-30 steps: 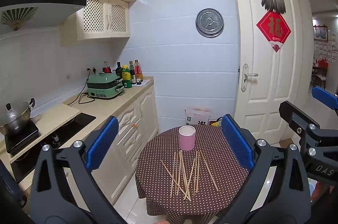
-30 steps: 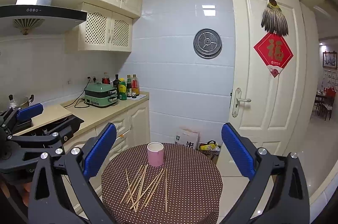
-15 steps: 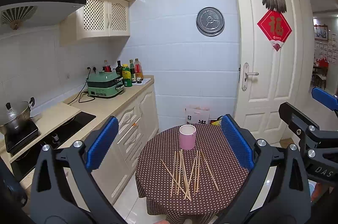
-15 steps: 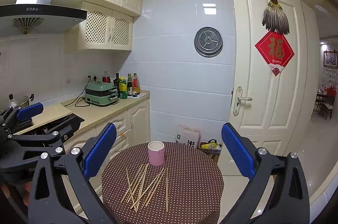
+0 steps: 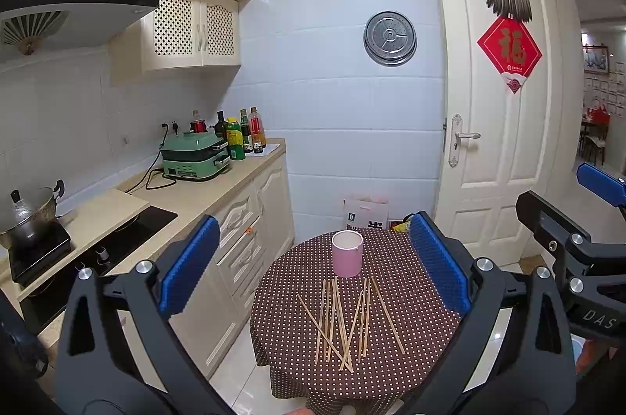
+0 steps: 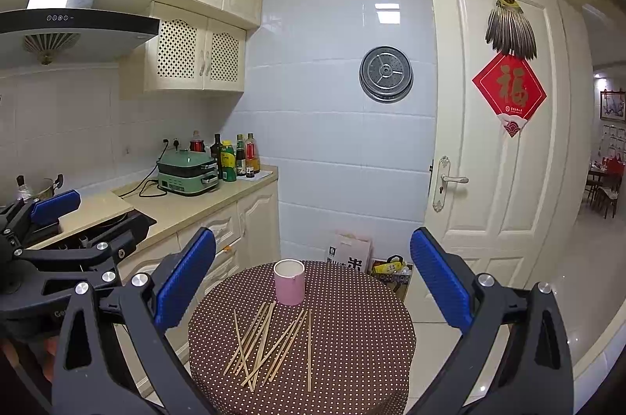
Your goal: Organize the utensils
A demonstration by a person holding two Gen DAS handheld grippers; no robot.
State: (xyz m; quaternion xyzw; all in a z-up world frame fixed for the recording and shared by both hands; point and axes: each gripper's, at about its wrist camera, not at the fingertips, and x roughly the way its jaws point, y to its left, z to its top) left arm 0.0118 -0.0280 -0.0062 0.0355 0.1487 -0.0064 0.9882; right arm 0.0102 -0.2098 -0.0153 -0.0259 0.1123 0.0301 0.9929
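Note:
Several wooden chopsticks [image 5: 344, 323] [image 6: 270, 344] lie scattered on a small round table with a brown dotted cloth [image 5: 414, 344] [image 6: 360, 344]. Behind them stands an upright pink cup [image 5: 347, 253] [image 6: 289, 282], open at the top. My left gripper [image 5: 313, 266] hangs open well above and in front of the table, nothing between its blue pads. My right gripper [image 6: 313, 278] is likewise open and held off from the table. Each gripper shows at the edge of the other's view.
A kitchen counter [image 5: 203, 192] runs along the left with a green cooker [image 5: 193, 156], bottles [image 5: 242, 133], a hob and a pot [image 5: 31, 215]. A white door [image 5: 497, 125] stands at the right, and a box and bag [image 6: 352, 254] sit on the floor behind the table.
Both views have shifted only slightly; the table and cup sit marginally lower in frame. The chopsticks and cup have not moved, and both grippers stay open.

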